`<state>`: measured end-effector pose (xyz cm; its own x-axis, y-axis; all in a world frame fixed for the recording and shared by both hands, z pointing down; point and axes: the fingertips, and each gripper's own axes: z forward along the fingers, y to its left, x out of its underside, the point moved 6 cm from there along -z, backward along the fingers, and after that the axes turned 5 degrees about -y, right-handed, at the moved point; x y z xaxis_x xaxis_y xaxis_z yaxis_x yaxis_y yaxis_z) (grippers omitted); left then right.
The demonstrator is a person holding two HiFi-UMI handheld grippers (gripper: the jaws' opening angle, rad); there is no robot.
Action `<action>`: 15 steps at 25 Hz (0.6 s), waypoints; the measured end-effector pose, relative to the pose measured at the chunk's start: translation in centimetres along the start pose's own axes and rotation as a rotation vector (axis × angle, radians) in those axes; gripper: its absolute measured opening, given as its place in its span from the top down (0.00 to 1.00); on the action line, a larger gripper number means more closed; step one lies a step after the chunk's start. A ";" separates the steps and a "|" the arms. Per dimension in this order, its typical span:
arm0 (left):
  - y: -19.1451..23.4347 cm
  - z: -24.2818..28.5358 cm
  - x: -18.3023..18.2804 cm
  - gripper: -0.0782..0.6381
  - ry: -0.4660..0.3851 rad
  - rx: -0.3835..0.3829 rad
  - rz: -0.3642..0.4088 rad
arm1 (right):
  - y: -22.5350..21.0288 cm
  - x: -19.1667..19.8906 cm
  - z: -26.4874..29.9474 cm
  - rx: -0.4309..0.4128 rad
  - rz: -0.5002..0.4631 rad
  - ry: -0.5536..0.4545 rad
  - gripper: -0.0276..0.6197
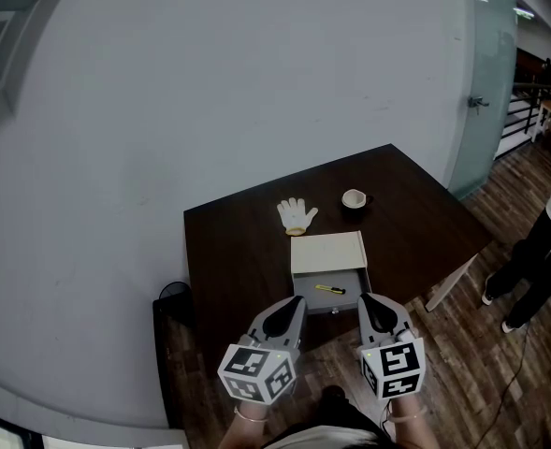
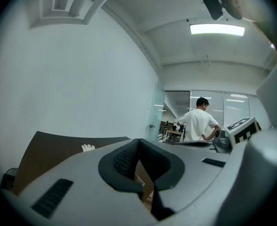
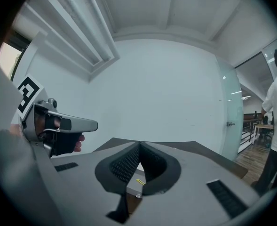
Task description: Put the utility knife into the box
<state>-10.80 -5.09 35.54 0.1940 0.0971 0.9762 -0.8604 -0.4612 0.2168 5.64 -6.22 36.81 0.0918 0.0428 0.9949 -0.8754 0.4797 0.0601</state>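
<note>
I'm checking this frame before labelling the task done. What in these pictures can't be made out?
- Head view: the yellow object in the box is too small to confirm as the utility knife. In the right gripper view only a sliver shows below the shut right tool.
- Head view: the cup is too small to see what it holds.
- Left gripper view: the box is mostly hidden behind the left tool.
- Head view: the near edge of the table is covered by both tools.

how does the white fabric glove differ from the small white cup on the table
The white fabric glove lies flat, fingers spread; the small white cup stands upright. The glove has a yellowish cuff; the cup a dark base. Both are whitish, beyond the pale box.
</note>
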 end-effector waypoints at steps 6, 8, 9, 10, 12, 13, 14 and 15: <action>0.1 0.6 0.1 0.87 0.002 0.015 -0.002 | -0.3 -0.1 0.6 0.007 -0.010 -0.015 0.95; 0.1 1.0 0.0 0.87 0.001 0.019 -0.002 | -0.5 -0.2 0.8 0.006 -0.006 -0.022 0.95; 0.1 1.2 0.0 0.87 0.002 0.021 -0.002 | -0.7 -0.2 0.8 0.006 -0.002 -0.024 0.95; 0.1 1.4 0.0 0.87 0.003 0.023 -0.003 | -0.8 -0.2 0.9 0.008 0.006 -0.026 0.95; 0.1 1.8 0.1 0.87 0.006 0.027 -0.004 | -1.0 -0.3 1.1 0.005 0.029 -0.031 0.95; 0.1 2.0 0.2 0.87 0.009 0.030 -0.005 | -1.1 -0.2 1.1 -0.001 0.043 -0.035 0.95; 0.0 2.2 0.2 0.87 0.012 0.033 -0.006 | -1.2 -0.2 1.2 -0.010 0.055 -0.041 0.95; 0.0 2.4 0.3 0.87 0.015 0.037 -0.006 | -1.3 -0.2 1.2 -0.020 0.064 -0.047 0.95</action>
<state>-9.57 -7.15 35.85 0.1919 0.1136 0.9748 -0.8410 -0.4929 0.2230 6.18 -7.87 36.65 0.0134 0.0330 0.9994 -0.8690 0.4948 -0.0047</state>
